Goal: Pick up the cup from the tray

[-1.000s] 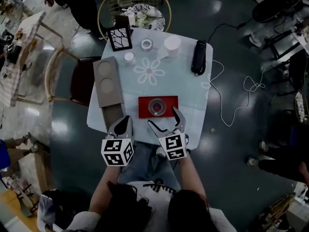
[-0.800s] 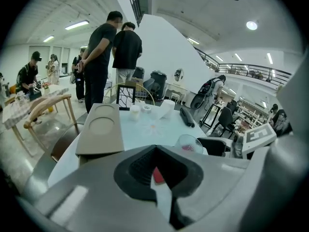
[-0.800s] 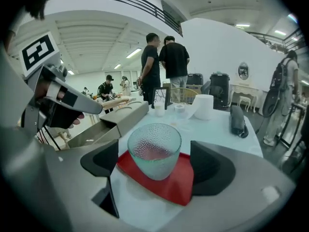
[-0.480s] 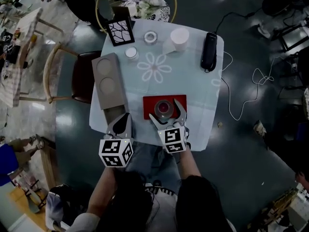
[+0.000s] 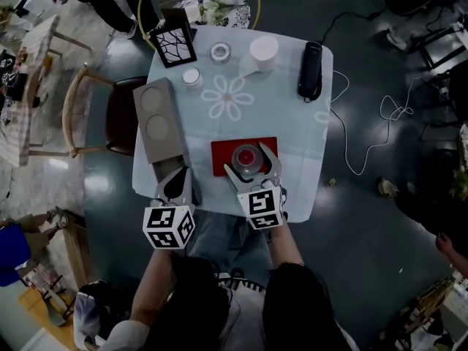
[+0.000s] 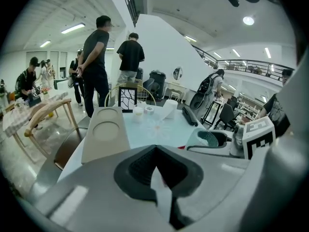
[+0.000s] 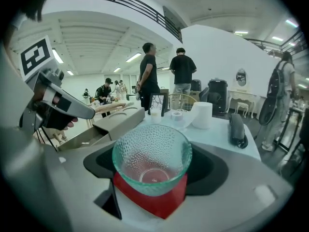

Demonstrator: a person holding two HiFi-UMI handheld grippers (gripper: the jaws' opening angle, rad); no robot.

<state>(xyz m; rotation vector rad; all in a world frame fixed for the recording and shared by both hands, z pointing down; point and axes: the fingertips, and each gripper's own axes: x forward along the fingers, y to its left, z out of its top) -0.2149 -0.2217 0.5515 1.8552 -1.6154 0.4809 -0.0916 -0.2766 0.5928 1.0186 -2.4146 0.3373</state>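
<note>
Standing on the red tray (image 5: 223, 152), the cup (image 7: 152, 161) sits between the right tool's (image 5: 248, 161) wide-spread jaws.

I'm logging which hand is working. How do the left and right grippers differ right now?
The left gripper's jaws are together on nothing; the right gripper's jaws are apart. The right gripper flanks the cup on the red tray; the left gripper hangs off the tray, at the table's near edge. Both carry a marker cube and point away from the person.
</note>
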